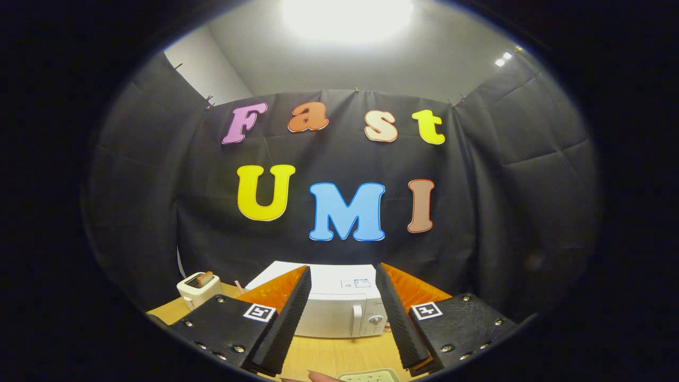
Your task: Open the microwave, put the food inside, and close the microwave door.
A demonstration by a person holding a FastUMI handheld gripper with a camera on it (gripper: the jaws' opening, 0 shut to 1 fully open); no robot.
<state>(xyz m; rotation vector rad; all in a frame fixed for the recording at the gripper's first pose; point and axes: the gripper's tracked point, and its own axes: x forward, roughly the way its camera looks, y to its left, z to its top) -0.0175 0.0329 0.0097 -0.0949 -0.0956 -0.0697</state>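
- The gripper (342,278) hangs well back from the microwave (339,313), jaws apart with nothing between them, likely lined up to approach the door.
- The microwave stands on the far side of the wooden table (339,358), door shut, handle (356,321) and knob (375,320) toward its right.
- A toaster (199,289) sits to the left, clear of the path.
- Nearest, a pale tray (371,376) and a fingertip (323,377) show; I cannot tell where the food is.
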